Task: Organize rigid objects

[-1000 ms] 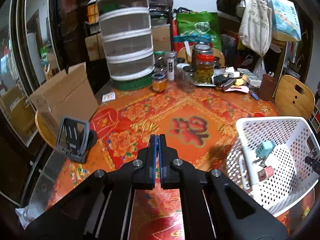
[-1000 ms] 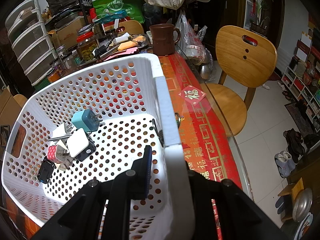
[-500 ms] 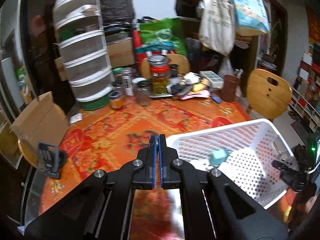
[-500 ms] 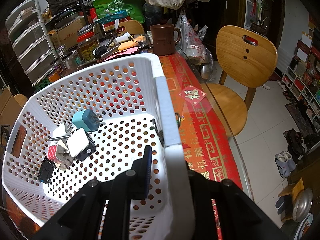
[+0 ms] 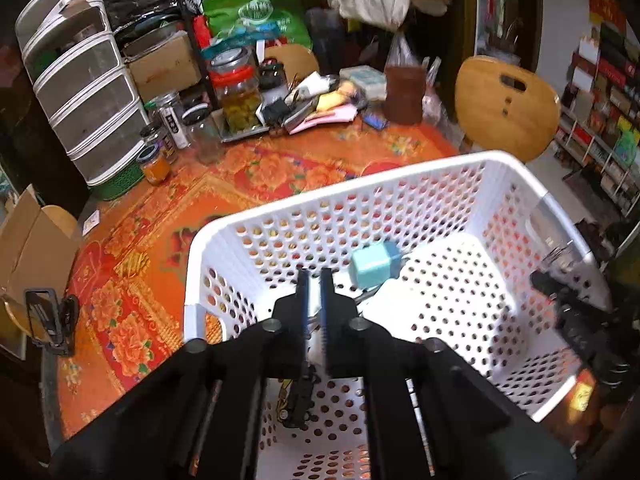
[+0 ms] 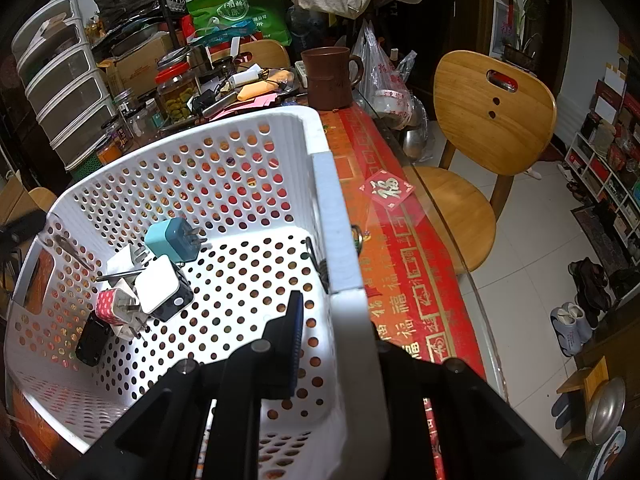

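Note:
A white perforated basket [image 5: 400,176] [image 6: 340,240] stands on the orange-red tablecloth. In it lie several plug adapters: a teal one [image 6: 172,240] [image 5: 374,266], a white one [image 6: 158,290], a pink-dotted one [image 6: 110,304] and a black one [image 6: 94,338]. My right gripper [image 6: 332,328] is shut on the basket's right rim, one finger inside and one outside. My left gripper [image 5: 315,300] hovers over the basket's near-left part, jaws a narrow slit apart and empty. The right gripper also shows in the left wrist view [image 5: 560,288].
Jars [image 5: 238,92], a brown mug [image 6: 330,78] and clutter stand at the table's back. A stack of drawers [image 5: 84,100] is at back left. A black phone stand [image 5: 50,320] sits at the left edge. A wooden chair [image 6: 480,128] stands to the right.
My left gripper has swung right from over the tablecloth to over the basket, and its jaws have parted slightly. The right gripper and basket have not moved.

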Available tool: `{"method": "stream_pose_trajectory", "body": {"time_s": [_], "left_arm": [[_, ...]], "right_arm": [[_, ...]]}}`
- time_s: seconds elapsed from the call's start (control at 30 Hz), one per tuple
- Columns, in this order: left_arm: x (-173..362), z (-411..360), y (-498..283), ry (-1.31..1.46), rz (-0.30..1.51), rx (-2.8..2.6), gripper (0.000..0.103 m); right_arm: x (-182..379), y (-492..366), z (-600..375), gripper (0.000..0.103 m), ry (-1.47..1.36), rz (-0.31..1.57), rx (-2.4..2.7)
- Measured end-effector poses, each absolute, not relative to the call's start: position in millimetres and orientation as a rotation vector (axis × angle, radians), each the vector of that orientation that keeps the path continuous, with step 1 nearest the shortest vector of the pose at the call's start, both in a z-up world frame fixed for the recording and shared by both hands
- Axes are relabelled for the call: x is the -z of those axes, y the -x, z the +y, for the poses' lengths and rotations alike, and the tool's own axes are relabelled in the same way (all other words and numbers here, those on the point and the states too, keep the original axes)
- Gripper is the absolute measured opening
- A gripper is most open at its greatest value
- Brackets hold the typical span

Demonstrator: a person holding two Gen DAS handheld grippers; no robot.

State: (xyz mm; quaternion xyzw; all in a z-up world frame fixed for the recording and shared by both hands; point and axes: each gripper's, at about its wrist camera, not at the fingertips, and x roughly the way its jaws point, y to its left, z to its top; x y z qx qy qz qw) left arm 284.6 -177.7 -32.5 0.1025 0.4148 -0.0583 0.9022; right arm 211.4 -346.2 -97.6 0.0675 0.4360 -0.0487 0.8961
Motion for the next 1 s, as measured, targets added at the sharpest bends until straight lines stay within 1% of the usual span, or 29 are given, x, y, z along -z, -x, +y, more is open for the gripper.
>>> {"method": "stream_pose_trajectory", "body": {"time_s": [0.03, 0.07, 0.1, 0.13, 0.23, 0.37, 0.4, 0.43, 0.47, 0.5, 0.53, 0.7, 0.73, 0.8, 0.87, 0.93, 1.0], "left_arm": [[34.4, -176.5, -285.8, -0.221, 0.853, 0.115, 0.046], [35.3, -177.7, -283.2, -0.237, 0.828, 0.101, 0.062], [34.3, -177.2, -279.5, -0.250, 0.799, 0.088, 0.087], [31.9, -173.2, -276.7, -0.258, 0.776, 0.081, 0.097], [24.7, -169.9, -265.6, -0.266, 0.736, 0.105, 0.102], [22.3, -164.1, -250.1, -0.278, 0.714, 0.118, 0.102], [20.9, -162.6, -245.3, -0.281, 0.707, 0.121, 0.102], [19.5, -161.7, -240.2, -0.282, 0.700, 0.123, 0.102], [19.8, -158.4, -233.7, -0.283, 0.687, 0.120, 0.102], [18.4, -156.8, -229.6, -0.280, 0.678, 0.114, 0.102], [17.1, -152.7, -223.7, -0.271, 0.666, 0.110, 0.102], [8.8, -122.3, -183.1, -0.185, 0.638, 0.153, 0.102], [7.5, -116.6, -174.1, -0.174, 0.638, 0.150, 0.102], [4.7, -97.3, -145.3, -0.147, 0.625, 0.138, 0.102], [1.8, -78.0, -113.0, -0.112, 0.592, 0.133, 0.102], [-1.3, -61.1, -85.3, -0.075, 0.577, 0.130, 0.102], [-3.8, -44.2, -53.2, -0.059, 0.567, 0.106, 0.102]], "right_arm": [[97.5, -211.6, -345.6, 0.016, -0.139, 0.904, 0.100], [97.5, -211.5, -346.2, 0.016, -0.140, 0.903, 0.100], [97.8, -211.6, -345.2, 0.016, -0.140, 0.902, 0.100], [97.7, -211.7, -344.9, 0.016, -0.140, 0.903, 0.100], [97.6, -211.8, -344.5, 0.016, -0.140, 0.903, 0.100], [97.9, -211.8, -342.6, 0.016, -0.132, 0.905, 0.101], [98.3, -212.2, -342.2, 0.023, -0.132, 0.911, 0.096], [98.7, -213.0, -341.5, 0.044, -0.127, 0.918, 0.092], [98.7, -213.2, -341.4, 0.059, -0.121, 0.922, 0.092], [98.8, -213.4, -340.4, 0.083, -0.107, 0.925, 0.096], [96.9, -211.0, -338.7, 0.092, -0.090, 0.918, 0.120], [71.1, -176.0, -339.6, 0.094, -0.104, 0.811, 0.175], [62.9, -161.2, -335.8, 0.096, -0.107, 0.772, 0.175], [50.8, -132.8, -322.3, 0.098, -0.087, 0.715, 0.156], [39.8, -92.7, -296.1, 0.099, -0.020, 0.651, 0.145], [33.2, -56.8, -270.9, 0.102, 0.026, 0.600, 0.110], [28.4, -25.7, -251.2, 0.103, 0.030, 0.569, 0.069]]}}
